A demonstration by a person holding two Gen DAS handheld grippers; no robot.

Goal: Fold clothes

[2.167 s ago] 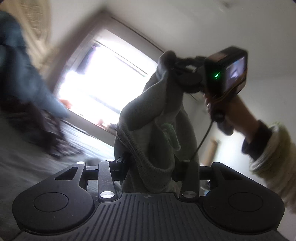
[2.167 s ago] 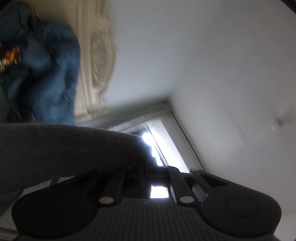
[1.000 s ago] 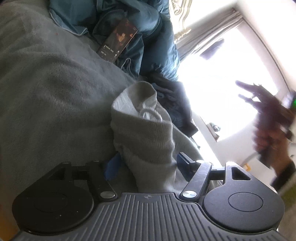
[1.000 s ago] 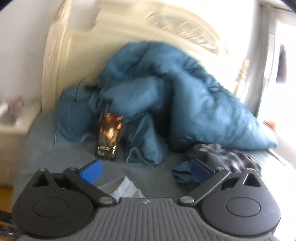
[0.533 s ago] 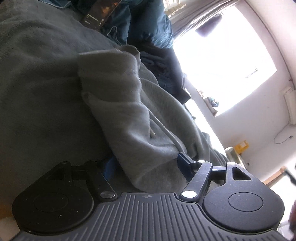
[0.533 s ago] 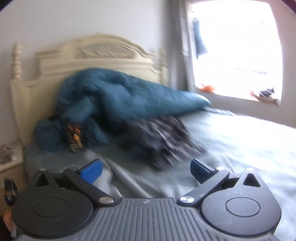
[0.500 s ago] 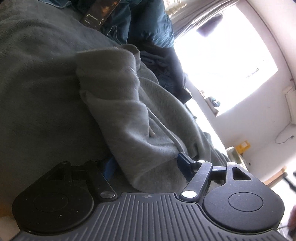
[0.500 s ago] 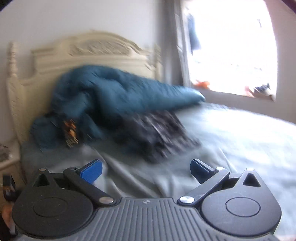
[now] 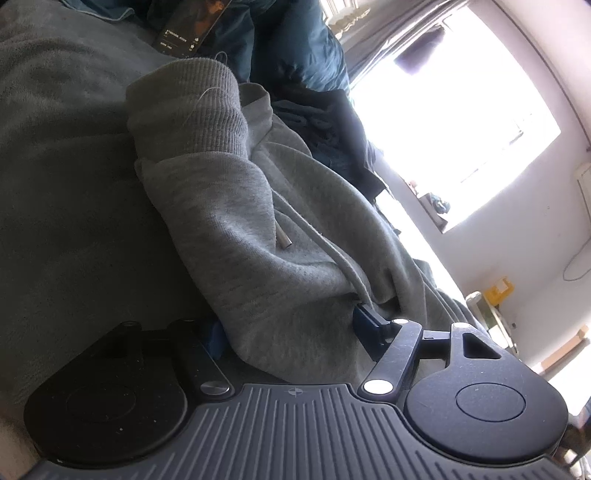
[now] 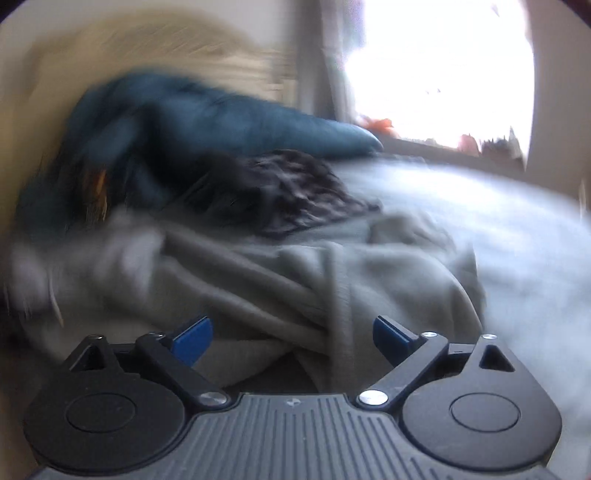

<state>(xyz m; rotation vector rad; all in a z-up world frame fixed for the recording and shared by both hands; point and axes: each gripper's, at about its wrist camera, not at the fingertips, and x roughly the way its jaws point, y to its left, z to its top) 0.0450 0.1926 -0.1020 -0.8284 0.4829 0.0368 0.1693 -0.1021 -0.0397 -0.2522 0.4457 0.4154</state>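
Laying out a grey hoodie (image 9: pixel 251 236) on the bed (image 9: pixel 66 192), ahead of the first fold. Lying crumpled across the grey bedcover, ribbed cuff (image 9: pixel 188 110) bunched toward the headboard end, drawstring (image 9: pixel 332 254) trailing over the body fabric with its metal tip showing.

Left gripper (image 9: pixel 291 332): gripping a thick bundle of the hoodie's fabric, blue pads pressing in from both sides, jaws standing fairly wide around the bulk.

Right gripper (image 10: pixel 291 336): empty, jaws closing from a wide spread, pads not yet touching cloth; hovering just over a ridge of folds in the hoodie (image 10: pixel 295 280), with the view smeared by motion.

Lying beyond the hoodie: a dark patterned garment (image 10: pixel 284 192), a heaped blue duvet (image 10: pixel 192 118), and a dark booklet or card (image 9: pixel 192 26) propped near the duvet; bright window (image 10: pixel 439 70) at the far side.

Judging the step in hand: reaching for a second hold on the garment while anchoring the first. Judging the next move: closing on one edge or corner only, not on the stacked ridge; then drawing the two holds apart to flatten the body. Risking, otherwise, several layers caught together and creases carried into the fold.
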